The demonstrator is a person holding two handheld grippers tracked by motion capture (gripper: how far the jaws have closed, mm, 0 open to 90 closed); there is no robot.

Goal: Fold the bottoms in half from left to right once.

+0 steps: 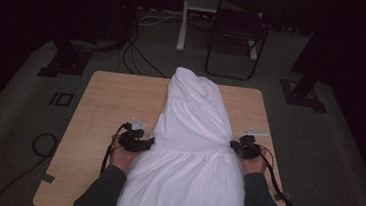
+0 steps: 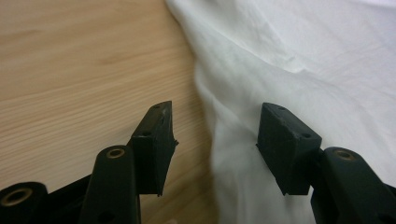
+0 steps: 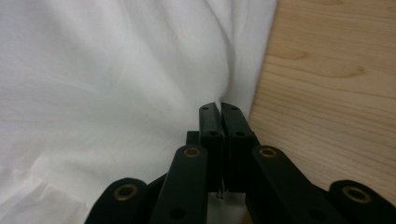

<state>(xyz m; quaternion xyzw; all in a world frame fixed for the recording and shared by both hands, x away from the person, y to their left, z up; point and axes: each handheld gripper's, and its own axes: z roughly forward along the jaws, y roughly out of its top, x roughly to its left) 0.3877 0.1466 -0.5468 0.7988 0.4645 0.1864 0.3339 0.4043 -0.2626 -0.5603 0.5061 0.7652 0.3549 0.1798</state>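
The high view is dim, its surroundings nearly black beyond the table point(image 1: 106, 101). Both gripper views are brighter, evenly lit, with near jaws slightly soft.

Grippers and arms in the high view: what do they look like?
Both the left gripper and the right gripper are black, each topped by a grey three-cornered plate and trailing a black cable. The fingers are black blocks on arms with brass-coloured rivets. Sleeves are dark grey.

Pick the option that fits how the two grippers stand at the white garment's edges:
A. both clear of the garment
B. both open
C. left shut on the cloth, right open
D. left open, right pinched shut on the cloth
D: the left gripper has its jaws apart astride the white garment edge, while the right gripper pinches a fold at the other edge.
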